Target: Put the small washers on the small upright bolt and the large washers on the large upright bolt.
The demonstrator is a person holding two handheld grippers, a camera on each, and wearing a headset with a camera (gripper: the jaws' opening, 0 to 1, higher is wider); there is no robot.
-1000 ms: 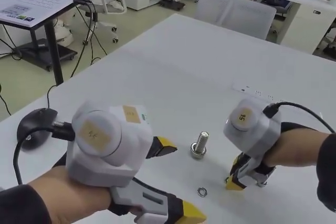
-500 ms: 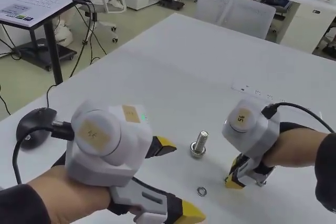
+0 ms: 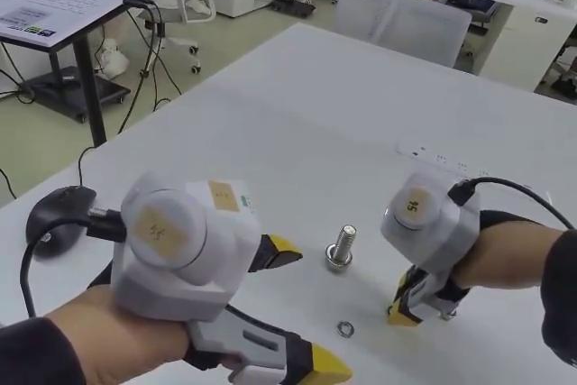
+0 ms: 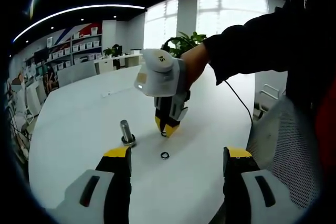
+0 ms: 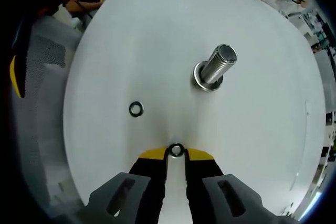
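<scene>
R gripper (image 5: 177,154): jaws nearly together, tips pinching a washer (image 5: 177,149), pointed down at the table (image 5: 131,40). 2nd washer (image 5: 136,109) lies flat just left of the tips, apart from them. Bolt (image 5: 216,64) stands upright beyond, a ring round its foot. L gripper (image 4: 177,153): jaws spread wide, nothing gripped, held over the near table edge. In L gripper view the bolt is ahead-left, R gripper just right of it, 2nd washer nearer. Head view: bolt betw. both grippers, mouse (image 3: 56,214) far left on table.
</scene>
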